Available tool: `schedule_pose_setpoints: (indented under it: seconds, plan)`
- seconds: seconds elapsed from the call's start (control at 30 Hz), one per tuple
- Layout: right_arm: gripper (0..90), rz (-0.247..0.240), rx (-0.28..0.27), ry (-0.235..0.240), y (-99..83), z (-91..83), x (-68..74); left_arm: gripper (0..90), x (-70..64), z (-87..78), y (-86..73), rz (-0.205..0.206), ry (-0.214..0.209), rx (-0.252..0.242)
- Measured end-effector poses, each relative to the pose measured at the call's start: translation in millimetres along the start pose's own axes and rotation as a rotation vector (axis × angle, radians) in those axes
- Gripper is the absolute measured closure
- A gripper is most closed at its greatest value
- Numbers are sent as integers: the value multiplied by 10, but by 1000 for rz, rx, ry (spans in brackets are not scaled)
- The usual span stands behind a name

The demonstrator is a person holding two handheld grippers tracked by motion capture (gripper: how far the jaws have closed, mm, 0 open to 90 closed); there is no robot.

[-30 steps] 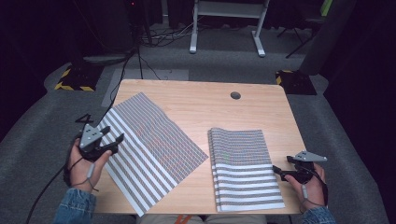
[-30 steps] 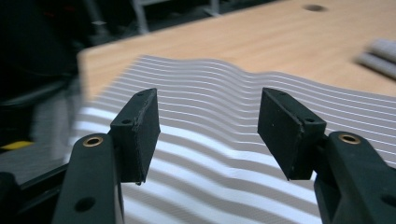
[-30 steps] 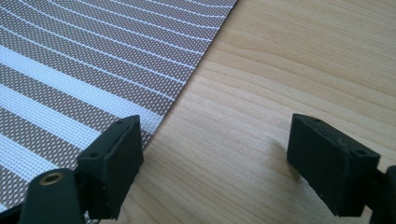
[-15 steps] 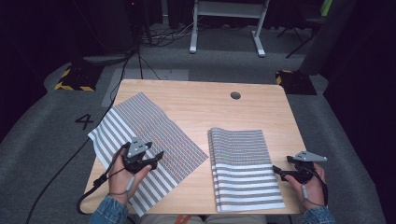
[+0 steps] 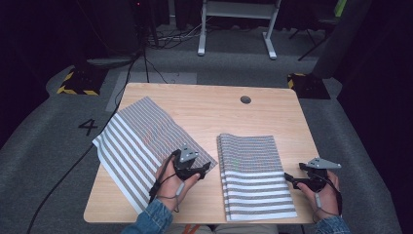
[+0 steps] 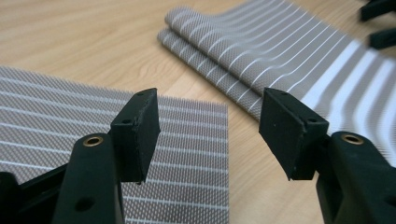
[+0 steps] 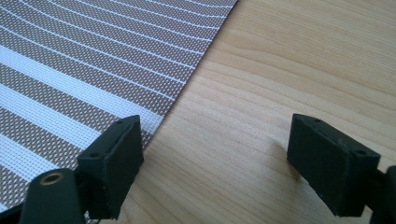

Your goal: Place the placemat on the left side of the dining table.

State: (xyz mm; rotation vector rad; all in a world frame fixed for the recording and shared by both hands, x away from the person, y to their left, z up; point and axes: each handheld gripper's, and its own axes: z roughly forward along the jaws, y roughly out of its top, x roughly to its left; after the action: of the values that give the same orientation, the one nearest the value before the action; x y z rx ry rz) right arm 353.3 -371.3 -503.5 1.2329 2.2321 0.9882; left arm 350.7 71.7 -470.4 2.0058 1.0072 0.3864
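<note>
Left gripper (image 5: pixel 203 167) jaws spread, hovering at the flat striped mat's (image 5: pixel 141 141) 3 o'clock corner, folded striped mat (image 5: pixel 253 175) at the wooden table's (image 5: pixel 204 105) 5 o'clock, right gripper (image 5: pixel 288 177) released, at the folded mat's 3 o'clock edge.

Two striped woven mats lie on one wooden table (image 5: pixel 272 117): one flat mat (image 5: pixel 141 141), spread in a single layer at the left, and one folded mat (image 5: pixel 253 175), doubled over at the right. Two handheld grippers are present, the left gripper (image 5: pixel 205 168) and the right gripper (image 5: pixel 288 177), each with two black jaws standing apart. Two hands hold them, one per gripper. One round hole (image 5: pixel 245 100) marks the tabletop. One painted numeral (image 5: pixel 87 127) shows on the floor.
</note>
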Motion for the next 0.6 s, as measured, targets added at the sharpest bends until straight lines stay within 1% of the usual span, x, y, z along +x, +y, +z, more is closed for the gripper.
schedule_pose_setpoints:
  seconds: [0.03,0.07,0.13,0.2,0.23,0.33,0.43,0.47,0.5,0.53,0.57,0.6]
  plan:
    - [185,1,0,1,1,-1,0,382,-17,45,-4,11,13,13]
    - [185,0,0,0,0,0,0,381,-32,92,-8,8,19,21]
    - [185,-1,-1,0,0,0,-1,373,-41,157,-15,-22,14,35]
    - [185,0,-1,1,0,0,-2,367,-38,201,-21,-30,21,46]
    - [185,-1,-1,1,0,0,-2,364,-35,222,-25,-26,26,47]
    - [185,-1,-1,1,0,0,-2,351,-43,272,-51,-15,23,78]
    - [185,1,0,1,0,-1,-1,326,-57,308,-88,14,34,104]
    - [185,-1,-1,0,0,0,-1,312,-60,326,-106,18,35,123]
    - [185,0,-1,1,0,0,-1,302,-62,341,-120,28,49,140]
    - [185,-1,-1,0,0,0,-2,302,-65,348,-120,35,39,147]
    - [185,1,0,1,0,0,0,303,-75,352,-120,48,52,145]
    - [185,0,-1,0,0,0,-1,296,-88,352,-121,41,53,153]
